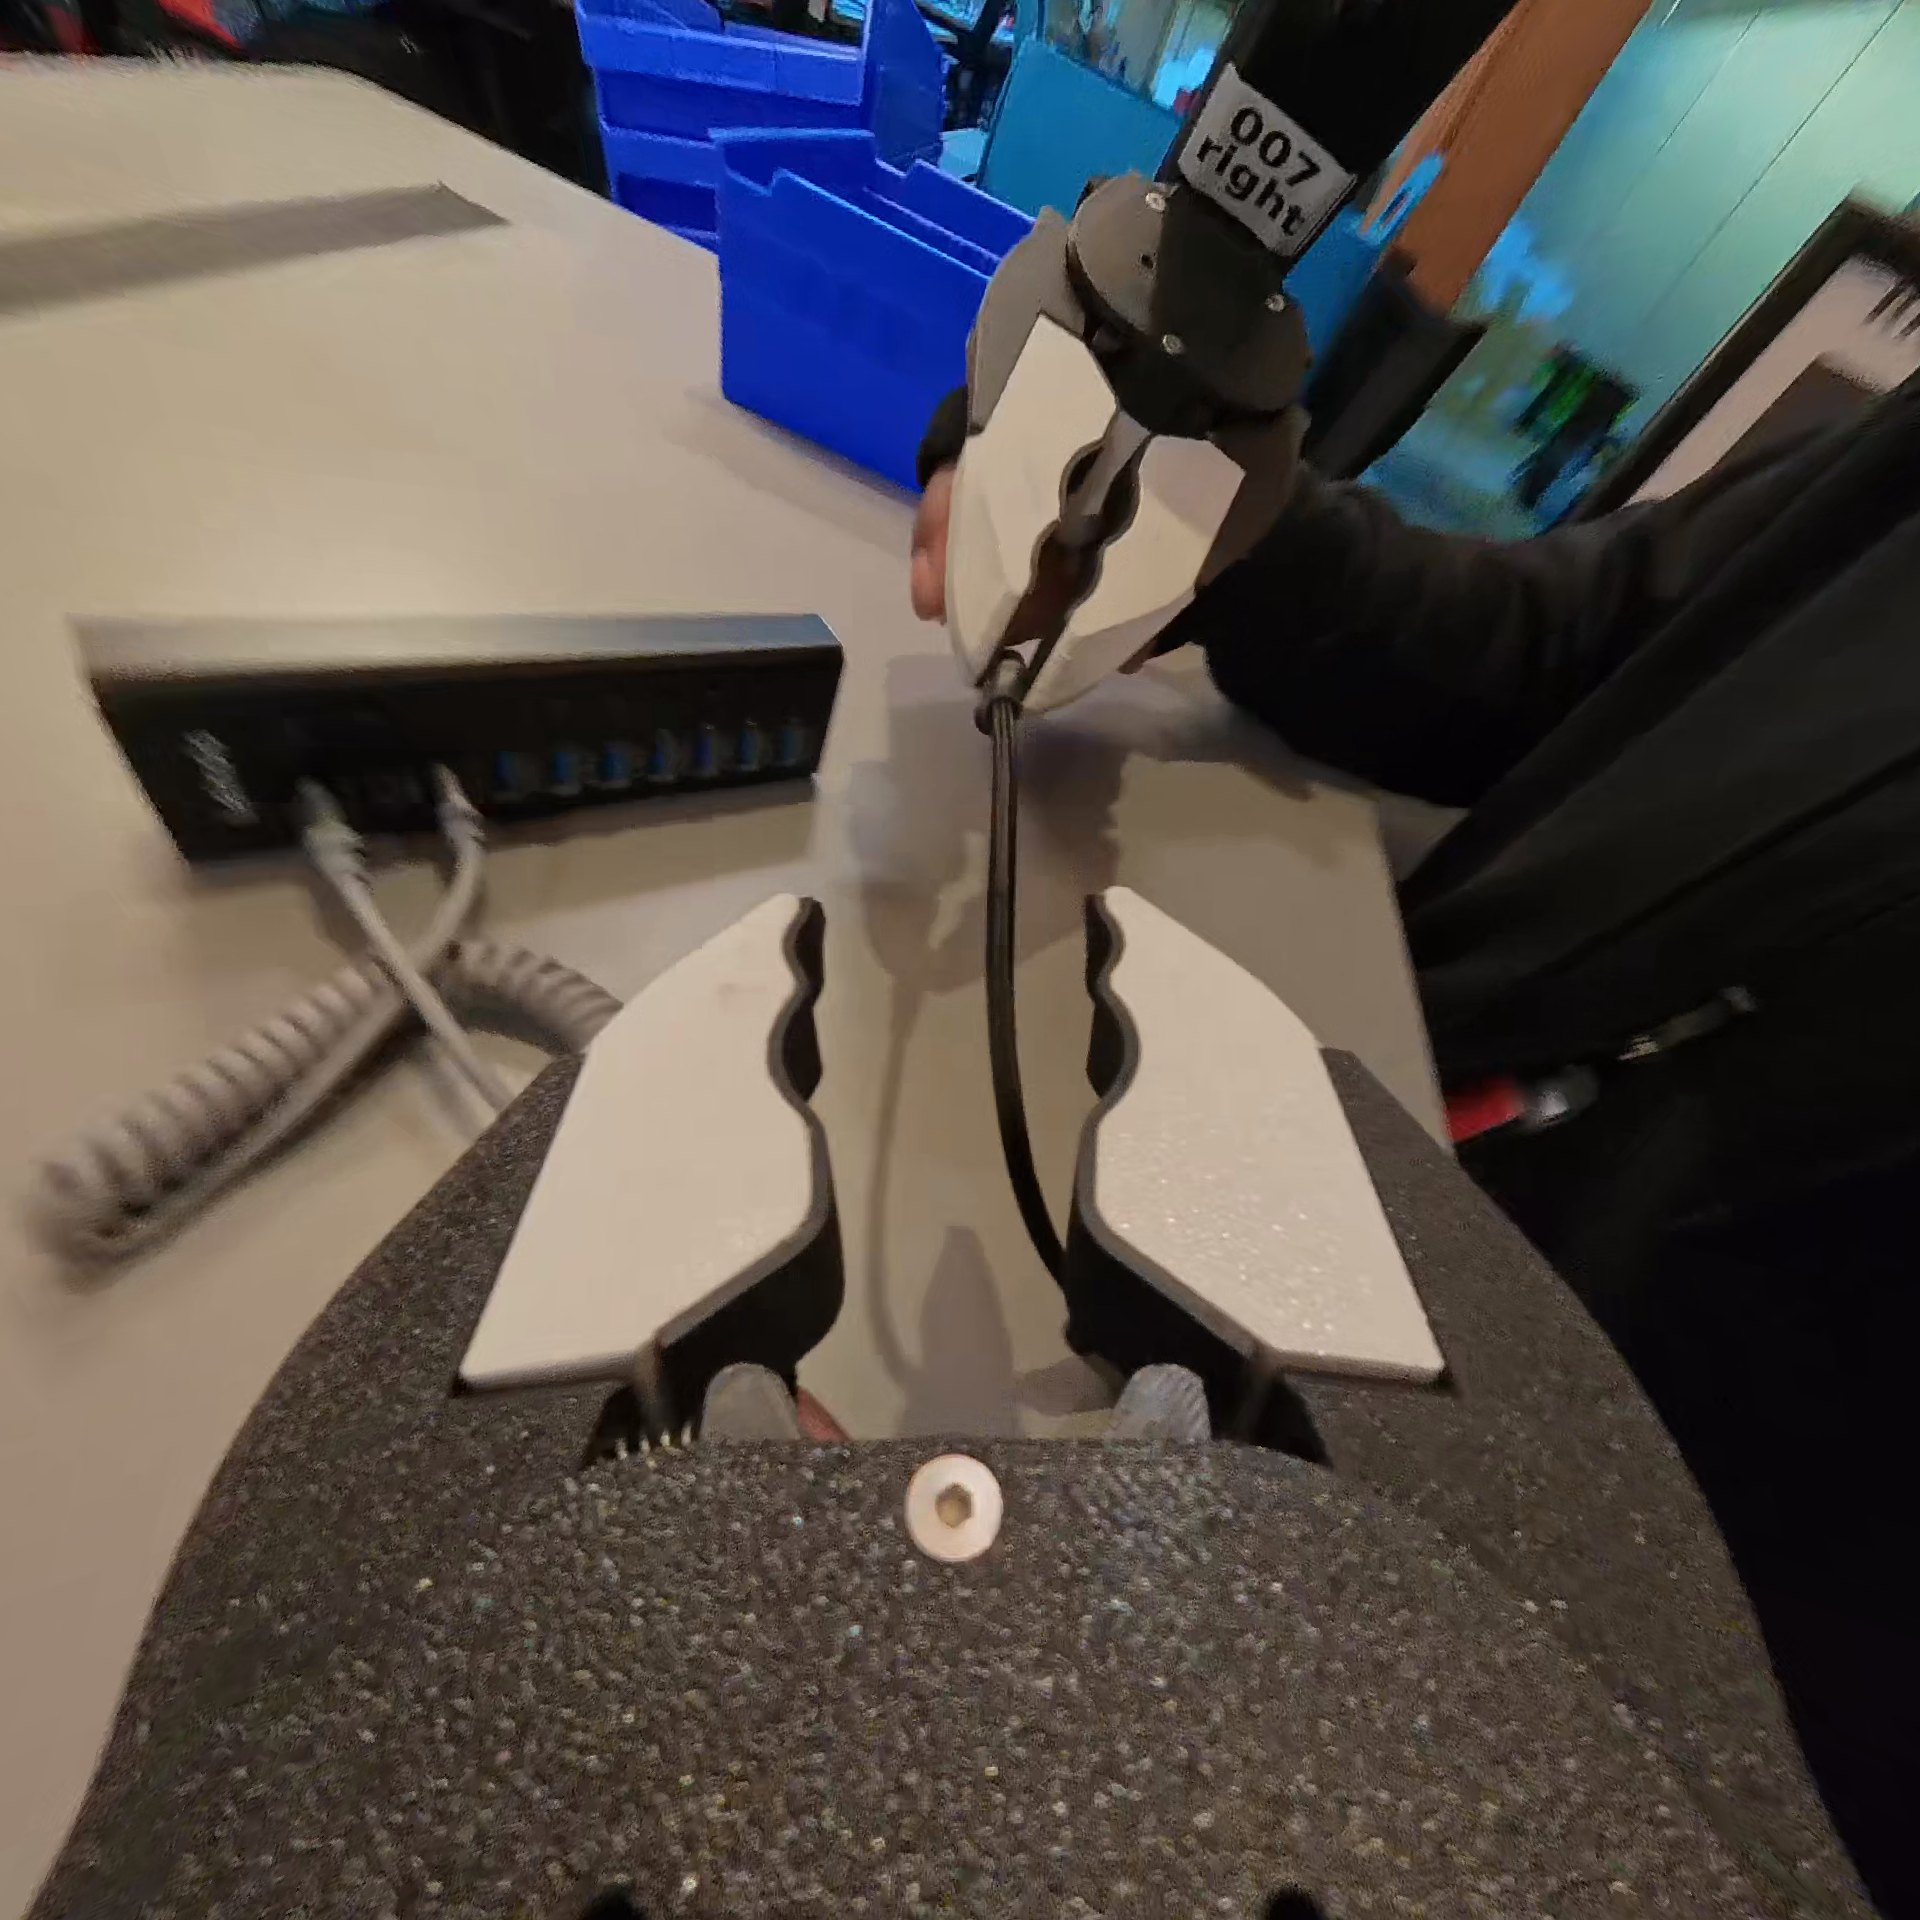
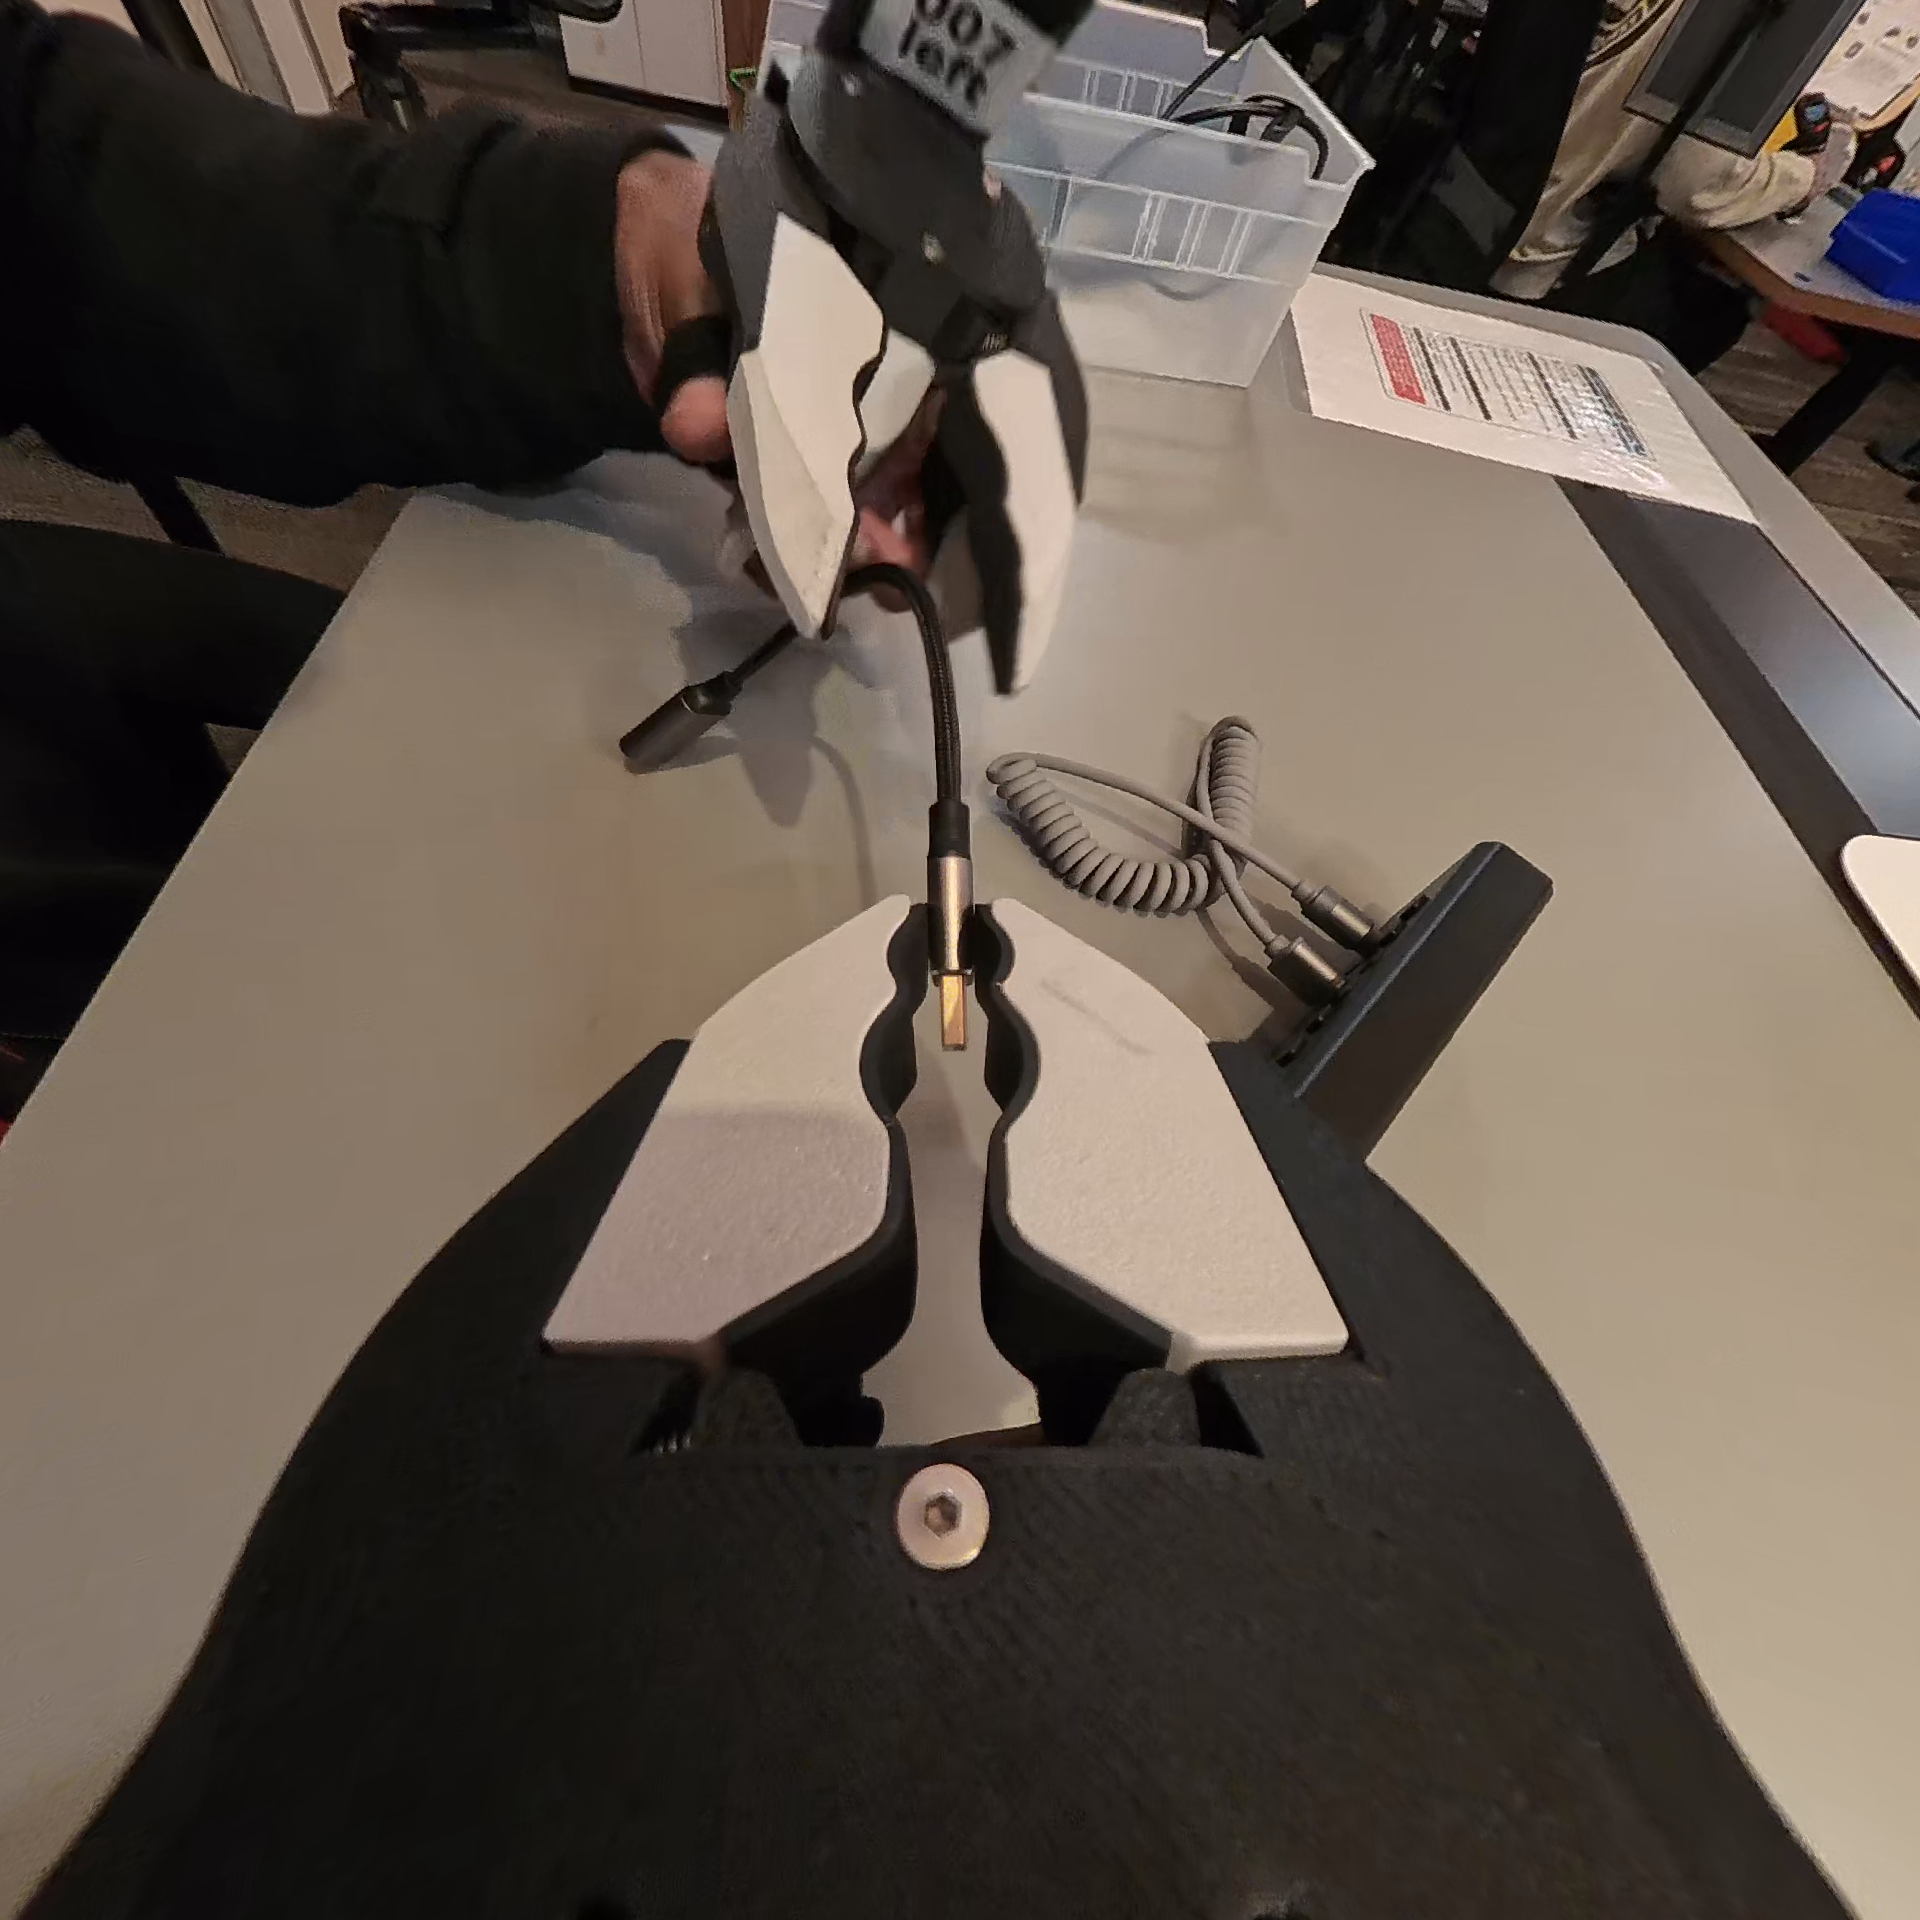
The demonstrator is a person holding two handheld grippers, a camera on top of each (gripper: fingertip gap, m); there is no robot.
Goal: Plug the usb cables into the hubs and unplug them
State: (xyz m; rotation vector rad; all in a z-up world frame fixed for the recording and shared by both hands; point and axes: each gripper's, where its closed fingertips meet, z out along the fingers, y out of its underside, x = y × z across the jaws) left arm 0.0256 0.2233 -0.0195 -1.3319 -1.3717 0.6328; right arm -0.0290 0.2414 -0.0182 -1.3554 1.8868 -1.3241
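Your right gripper (image 2: 951, 940) is clamped on the metal plug (image 2: 950, 935) of the black braided cable (image 2: 943, 717), the plug's long axis running along the fingers with its gold tip pointing back toward the wrist. Your left gripper (image 1: 951, 1023) stands spread, the cable passing loosely between its fingers. The black hub (image 2: 1444, 966) lies to the right of the held plug, near the table (image 2: 1351, 623) edge, two grey coiled-cable plugs (image 2: 1314, 940) already seated. Your right gripper is nearer; the plug probably needs turning before insertion.
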